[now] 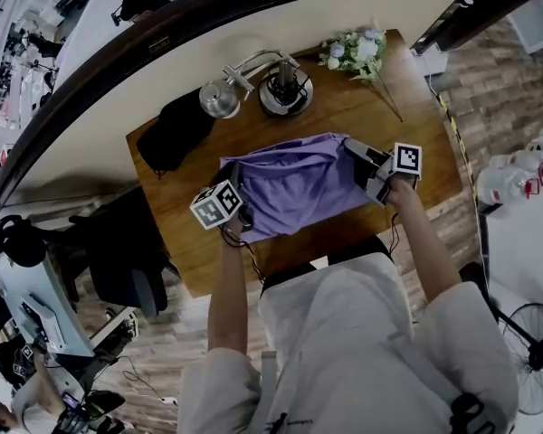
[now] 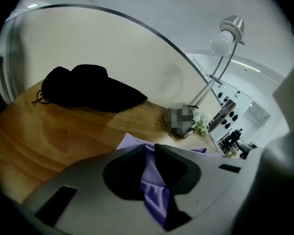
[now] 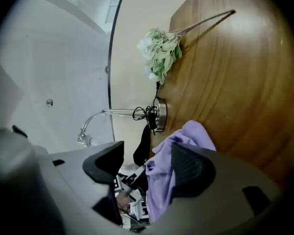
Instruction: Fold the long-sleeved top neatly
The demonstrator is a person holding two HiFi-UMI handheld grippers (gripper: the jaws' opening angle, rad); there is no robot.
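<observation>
- Lying across the middle of the counter (image 1: 344, 116), the purple top (image 1: 294, 183) is bunched and rumpled, not yet a flat rectangle. The step in hand looks like drawing its two side edges taut before a fold.
- The left tool (image 2: 150, 153) is at the top's near left corner, its jaws nearly together and pinching a narrow ridge of cloth.
- The right tool (image 3: 147, 163) is at the top's right edge with its jaws wide apart. Cloth is heaped against one jaw, but nothing is clamped.
- To do this well, I judge the right tool should close on the hem itself, one or two layers, rather than on the loose heap, so both sides are held alike.
- The two holds should then be pulled gently apart and kept level, so the wrinkles run out before the cloth is laid over.
- The left pinch looks thin, and a hard tug could slip it free.
- The fold should stay clear of the lamp (image 1: 285, 89) at the far side and the black cloth (image 1: 176, 129) at the far left. The thin fabric will likely drag on the wood.
</observation>
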